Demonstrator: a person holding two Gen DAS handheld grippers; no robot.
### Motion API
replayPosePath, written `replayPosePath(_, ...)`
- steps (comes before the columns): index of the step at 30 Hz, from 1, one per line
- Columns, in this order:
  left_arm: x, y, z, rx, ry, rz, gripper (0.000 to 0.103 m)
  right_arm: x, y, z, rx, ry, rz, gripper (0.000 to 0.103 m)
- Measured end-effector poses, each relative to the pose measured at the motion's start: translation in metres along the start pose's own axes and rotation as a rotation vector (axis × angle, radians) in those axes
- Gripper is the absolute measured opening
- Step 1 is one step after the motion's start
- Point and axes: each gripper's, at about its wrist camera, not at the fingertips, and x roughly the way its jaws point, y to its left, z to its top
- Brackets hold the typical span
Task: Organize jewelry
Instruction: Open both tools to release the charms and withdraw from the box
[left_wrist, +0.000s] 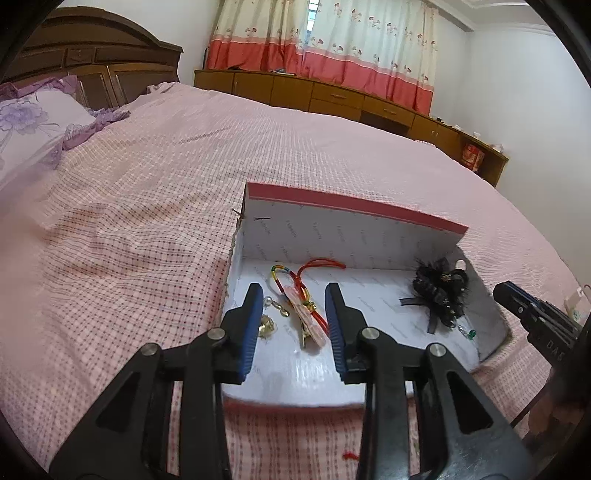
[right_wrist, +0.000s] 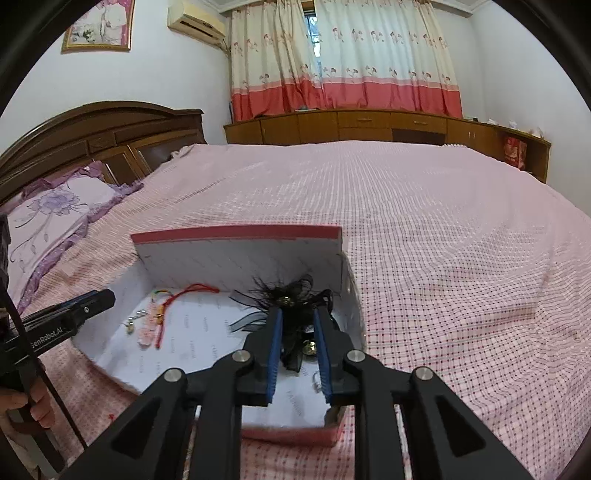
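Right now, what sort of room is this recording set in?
A home bedroom, most likely: a wide bed under a pink checked bedspread, a carved dark wooden headboard beside a purple floral pillow, and pink-and-cream floral curtains above a low wooden cabinet.

Open pink-edged box on bed: red cord charm left, black feather hairpiece right.

Left gripper hangs open over the red-corded charm in the box.
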Motion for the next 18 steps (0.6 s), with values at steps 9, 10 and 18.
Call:
replayPosePath(9,-0.037,0.000,-0.010,-0.021,0.026,-0.050,0.029,-0.043,0.011,-0.002,0.012,-0.018,0.058,0.020)
replayPosePath(10,-0.041,-0.001,-0.011,-0.022,0.030,-0.054,0.029,-0.050,0.011,-0.003,0.017,-0.022,0.067,0.021)
replayPosePath(18,-0.066,-0.014,-0.031,-0.015,0.058,-0.089,0.030,-0.089,0.017,-0.017,0.035,-0.030,0.087,0.021)
